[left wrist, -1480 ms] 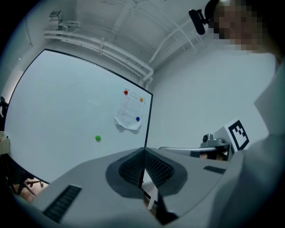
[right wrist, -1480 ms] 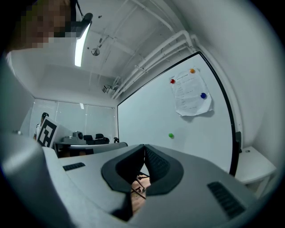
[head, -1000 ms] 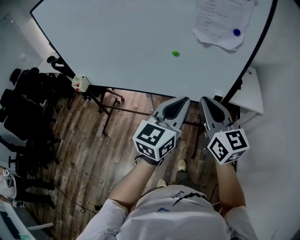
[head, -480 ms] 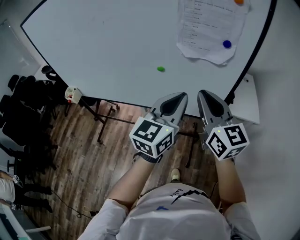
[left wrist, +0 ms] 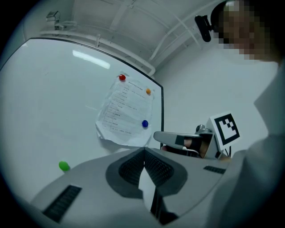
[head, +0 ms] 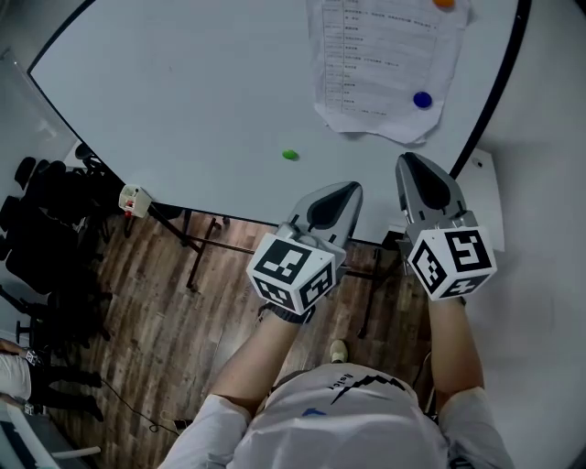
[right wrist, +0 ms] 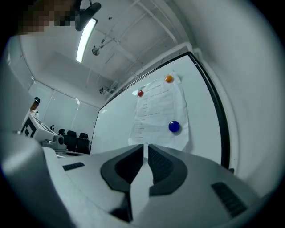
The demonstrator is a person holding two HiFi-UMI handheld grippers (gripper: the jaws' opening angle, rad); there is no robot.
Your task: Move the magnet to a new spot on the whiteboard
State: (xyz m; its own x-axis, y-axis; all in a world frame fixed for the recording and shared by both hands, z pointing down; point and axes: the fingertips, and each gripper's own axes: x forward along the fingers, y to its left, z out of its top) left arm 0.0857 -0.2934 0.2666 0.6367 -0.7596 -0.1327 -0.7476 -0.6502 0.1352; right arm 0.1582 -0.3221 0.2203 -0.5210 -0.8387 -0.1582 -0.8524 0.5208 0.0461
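A green magnet (head: 290, 155) (left wrist: 64, 166) sits alone on the whiteboard (head: 183, 92). To its right a printed paper (head: 380, 64) is pinned by a blue magnet (head: 422, 100) (right wrist: 174, 127), an orange one (head: 443, 4) (right wrist: 168, 79) and a red one (left wrist: 122, 77) (right wrist: 140, 93). My left gripper (head: 341, 188) (left wrist: 144, 150) is shut and empty, below and right of the green magnet. My right gripper (head: 409, 160) (right wrist: 145, 145) points at the paper's lower edge below the blue magnet. Its jaws are opening, a thin slit between them, nothing inside.
Black chairs (head: 46, 211) stand at the left on the wood floor. The whiteboard's stand carries a small white box (head: 135, 197). A white wall and a white panel (head: 481, 188) lie to the right of the board's black edge.
The paper and magnets have slid down and left in the head view. My right gripper has risen closer to the paper's lower edge. The left gripper has barely shifted.
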